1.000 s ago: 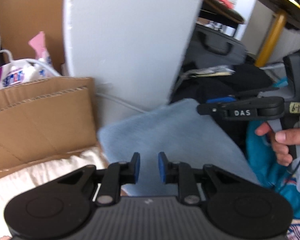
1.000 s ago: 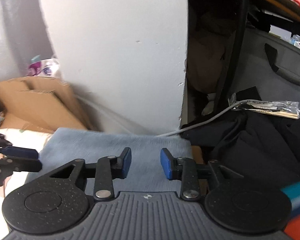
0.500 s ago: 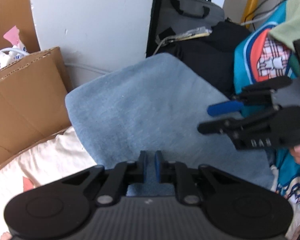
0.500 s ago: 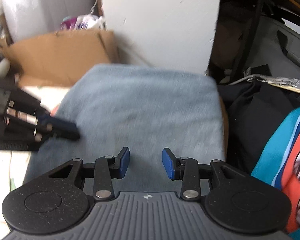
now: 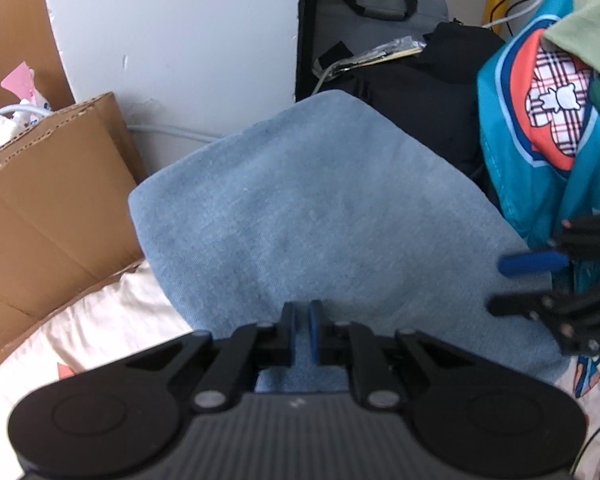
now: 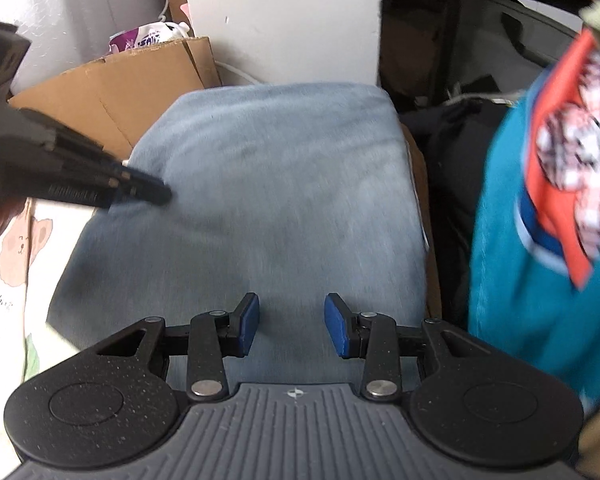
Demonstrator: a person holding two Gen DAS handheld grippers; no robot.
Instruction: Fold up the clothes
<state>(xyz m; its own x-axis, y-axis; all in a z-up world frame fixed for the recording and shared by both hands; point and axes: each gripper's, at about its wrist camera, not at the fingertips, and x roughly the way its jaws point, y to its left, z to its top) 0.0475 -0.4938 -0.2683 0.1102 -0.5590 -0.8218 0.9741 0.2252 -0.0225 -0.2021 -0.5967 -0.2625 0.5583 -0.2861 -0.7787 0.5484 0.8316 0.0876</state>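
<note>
Blue denim (image 5: pixel 332 216), folded flat, lies on a pale printed sheet (image 5: pixel 112 320) with both tools at it.

The left tool (image 5: pixel 302 334) has its jaws nearly together, pinching a fold of the denim's near edge between its blue pads. The right tool (image 6: pixel 292 322) hovers over the denim's near right part, its jaws roughly half apart and nothing between them; this view is motion-blurred, so whether its pads brush the cloth is hard to say. The denim's far edge lies beside a cardboard box (image 5: pixel 48 208) on the left and a white wall (image 5: pixel 180 40) behind. A teal and orange garment (image 5: pixel 540 128) hangs just right of it, by a black bag (image 5: pixel 420 88).
</note>
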